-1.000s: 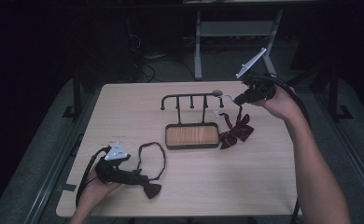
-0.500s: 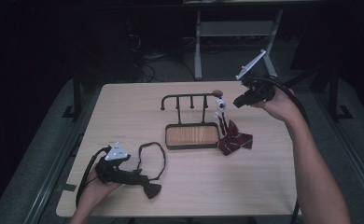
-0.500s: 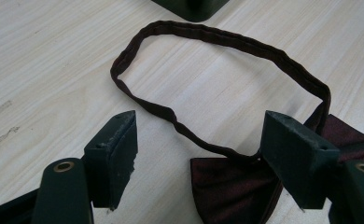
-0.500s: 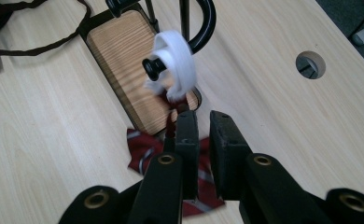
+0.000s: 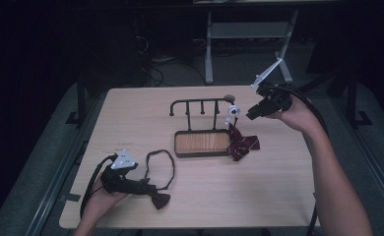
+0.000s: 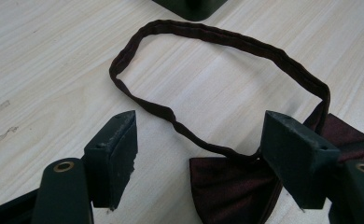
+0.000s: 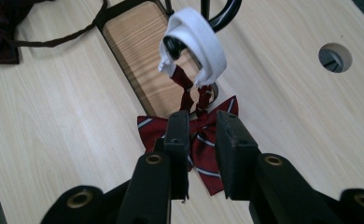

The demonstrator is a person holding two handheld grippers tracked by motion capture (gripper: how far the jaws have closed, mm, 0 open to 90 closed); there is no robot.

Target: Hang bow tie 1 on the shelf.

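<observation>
Rack (image 5: 200, 104): black metal rail with hooks on a wooden-floored base (image 5: 201, 142), standing just behind the middle of the table (image 5: 278, 196).

Striped bow tie (image 5: 243, 143): dark red with pale stripes, hung from the hook at the rack's right end by its white band (image 7: 203, 39); the bow lies on the table, touching the base's right edge.

Right gripper (image 5: 249, 115): held in the air by the table's right edge, aimed at the rack's right end. Its jaws have just been opening and now stand a narrow gap apart; in the right gripper view (image 7: 199, 126) the bow shows behind the gap, and nothing is gripped.

Dark bow tie (image 5: 160, 200): plain maroon, flat near the table's front left corner, its strap (image 6: 217, 39) spread in a loop towards the rack.

Left gripper (image 6: 203, 140): low over the table at the dark bow, jaws wide apart, the bow's edge between them, not pinched.
</observation>
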